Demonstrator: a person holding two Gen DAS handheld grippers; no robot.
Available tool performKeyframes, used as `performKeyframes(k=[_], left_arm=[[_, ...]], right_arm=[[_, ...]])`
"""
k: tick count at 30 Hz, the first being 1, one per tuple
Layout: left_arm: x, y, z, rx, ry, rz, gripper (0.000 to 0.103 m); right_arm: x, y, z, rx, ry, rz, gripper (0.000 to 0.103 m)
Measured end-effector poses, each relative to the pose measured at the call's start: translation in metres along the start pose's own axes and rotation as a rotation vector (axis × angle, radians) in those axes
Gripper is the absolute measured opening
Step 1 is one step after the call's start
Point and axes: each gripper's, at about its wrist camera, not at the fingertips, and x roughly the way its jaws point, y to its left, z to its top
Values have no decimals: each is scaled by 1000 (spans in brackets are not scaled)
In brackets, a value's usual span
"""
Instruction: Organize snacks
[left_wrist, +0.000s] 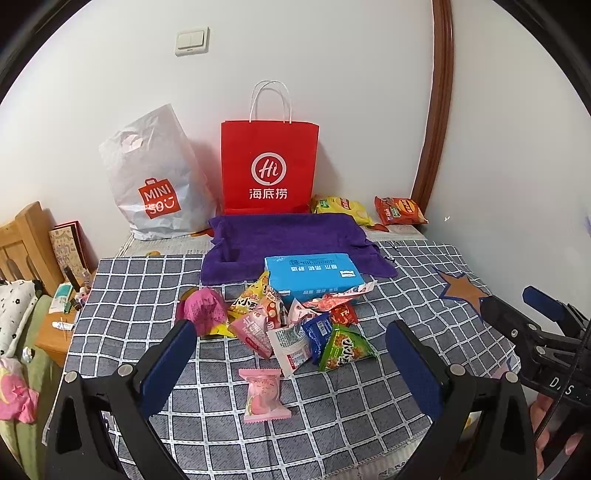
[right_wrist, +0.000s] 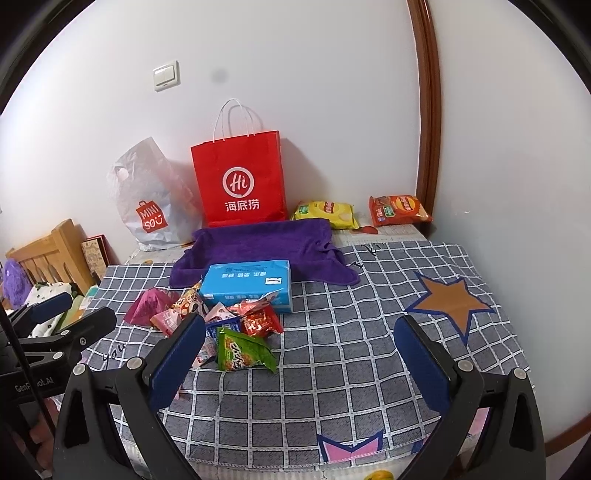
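A heap of small snack packets (left_wrist: 291, 321) lies on the checked cloth in front of a blue tissue pack (left_wrist: 312, 275); the heap also shows in the right wrist view (right_wrist: 229, 325). A pink round-sweet packet (left_wrist: 263, 395) lies apart, nearest the left gripper. A green packet (right_wrist: 242, 350) sits at the heap's near edge. A purple cloth-lined tray (left_wrist: 288, 240) stands behind. The left gripper (left_wrist: 291, 365) is open and empty, just short of the pink packet. The right gripper (right_wrist: 301, 358) is open and empty, right of the heap.
A red paper bag (left_wrist: 269, 166) and a white plastic bag (left_wrist: 155, 181) stand against the wall. A yellow chip bag (left_wrist: 341, 208) and a red chip bag (left_wrist: 399, 210) lie at the back right. A wooden bedside unit (left_wrist: 29, 243) with clutter is left of the table.
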Motion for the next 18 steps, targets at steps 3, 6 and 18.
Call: performKeyframes(k=[3,6,18], left_arm=[[2,0,-1,-1,4,-3,103],[3,1,0,-3,7,-5,103],[6,5,-1,-12,7,-8,103]], right_arm=[[-1,1,0,-4,-13,-2,101],[-1,0,-1,1,-7,8,101],[3,10,-1,-37,6,6,101]])
